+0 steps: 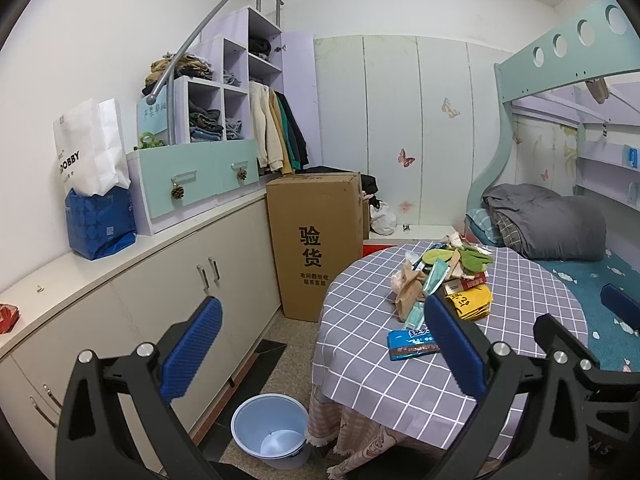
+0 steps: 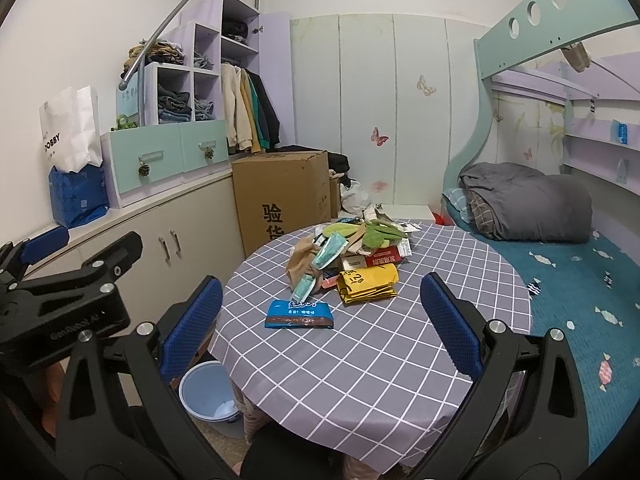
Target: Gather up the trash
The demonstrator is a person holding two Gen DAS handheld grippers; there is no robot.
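Two grippers up, each with two blue ribbed pads on black arms. Left gripper (image 1: pixel 322 346) jaws spread wide, nothing between them; right gripper (image 2: pixel 320 326) same, wide open and empty. One round table (image 2: pixel 360 380) under a grey cloth with a white grid, with a second patterned cloth hanging below its edge. Trash on it, counted as far as I can tell: one blue snack wrapper (image 2: pixel 299 314), flat and glossy, lying alone nearest the right gripper, just ahead of and between its pads; one yellow crumpled foil bag (image 2: pixel 366 283) a little beyond it, toward the right pad; one red-and-white flat carton (image 2: pixel 384 259) behind that; two teal face masks (image 2: pixel 320 264), creased, draped over a tan crumpled paper wad (image 2: pixel 300 260); a clump of green leaf-shaped pieces (image 2: pixel 376 234) at the far side of the heap. Exact count in the pile is unclear, as items overlap. From the left gripper the wrapper (image 1: pixel 412 342) sits just beside its right pad, partly hidden by it, and the pile lies ahead and to the right. One light blue plastic bin (image 1: pixel 270 426), round, sits on the floor below and between the left pads, just beside the table edge; something pale lies in its bottom. One tall cardboard box (image 1: pixel 316 240) stands ahead of the left gripper, past the table, against the cabinets (image 1: pixel 160 280).
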